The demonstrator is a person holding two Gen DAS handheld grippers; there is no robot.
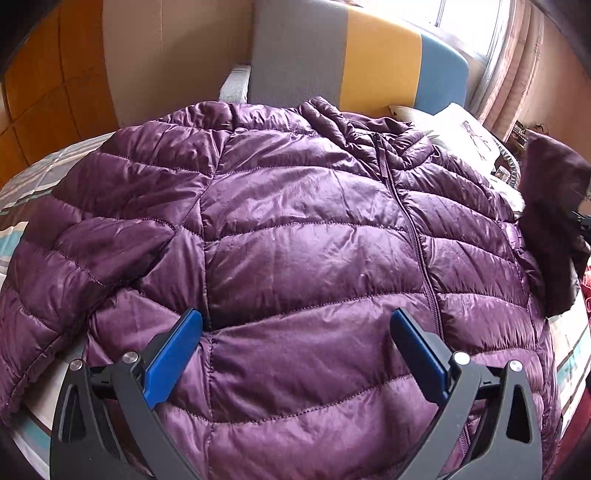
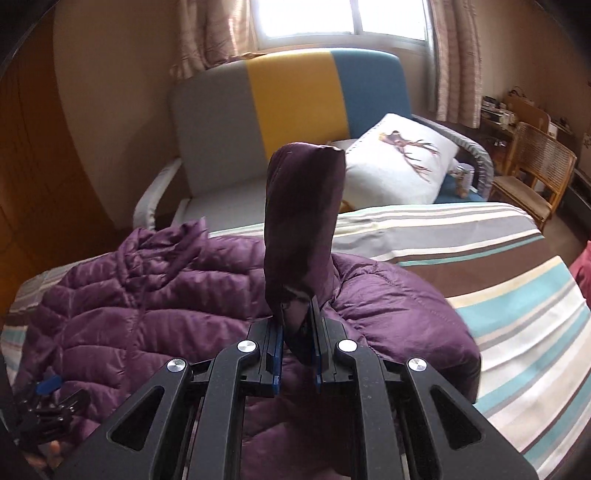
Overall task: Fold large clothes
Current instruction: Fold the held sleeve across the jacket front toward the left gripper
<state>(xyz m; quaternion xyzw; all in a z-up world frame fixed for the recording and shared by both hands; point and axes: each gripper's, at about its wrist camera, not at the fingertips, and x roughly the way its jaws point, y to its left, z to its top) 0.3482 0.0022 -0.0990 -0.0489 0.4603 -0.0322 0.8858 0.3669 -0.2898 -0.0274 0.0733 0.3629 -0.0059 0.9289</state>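
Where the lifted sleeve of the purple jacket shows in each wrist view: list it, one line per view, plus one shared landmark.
Left wrist view: the sleeve hangs dark at the far right edge, raised off the purple jacket.
Right wrist view: the sleeve stands upright at centre, pinched in the right gripper.
Shared landmark: the grey, yellow and blue backrest behind the bed.

Blown-out window (image 2: 343, 18) backlight, warm dim walls, fisheye-bent dark corners, slight blur

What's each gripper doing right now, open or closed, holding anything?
Left gripper: open, empty, above the purple jacket.
Right gripper: shut on the jacket's sleeve, lifted.
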